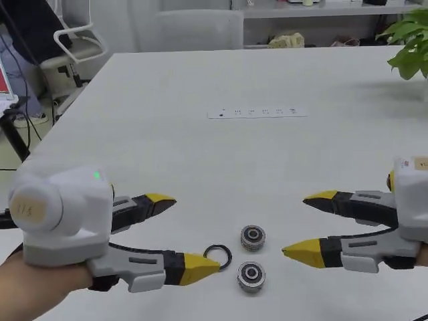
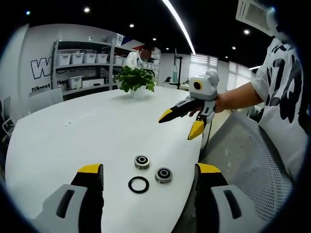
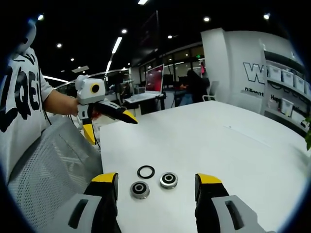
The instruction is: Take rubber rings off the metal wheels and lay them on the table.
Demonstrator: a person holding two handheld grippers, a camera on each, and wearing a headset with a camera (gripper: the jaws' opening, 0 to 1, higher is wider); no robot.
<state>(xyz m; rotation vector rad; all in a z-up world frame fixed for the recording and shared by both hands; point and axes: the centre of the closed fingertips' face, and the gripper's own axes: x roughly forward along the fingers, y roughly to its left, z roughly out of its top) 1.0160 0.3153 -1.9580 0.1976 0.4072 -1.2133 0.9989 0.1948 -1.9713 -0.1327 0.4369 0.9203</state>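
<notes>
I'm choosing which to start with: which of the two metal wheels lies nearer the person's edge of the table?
The near wheel, the lowest one in the head view. The far wheel sits just beyond it, higher in that view.

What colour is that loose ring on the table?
Black; the ring shows best in the left gripper view.

Metal wheels (image 1: pixel 253 237) glossy; rubber ring (image 2: pixel 129 185) matt black; table (image 1: pixel 200 154) smooth, matt.
</notes>
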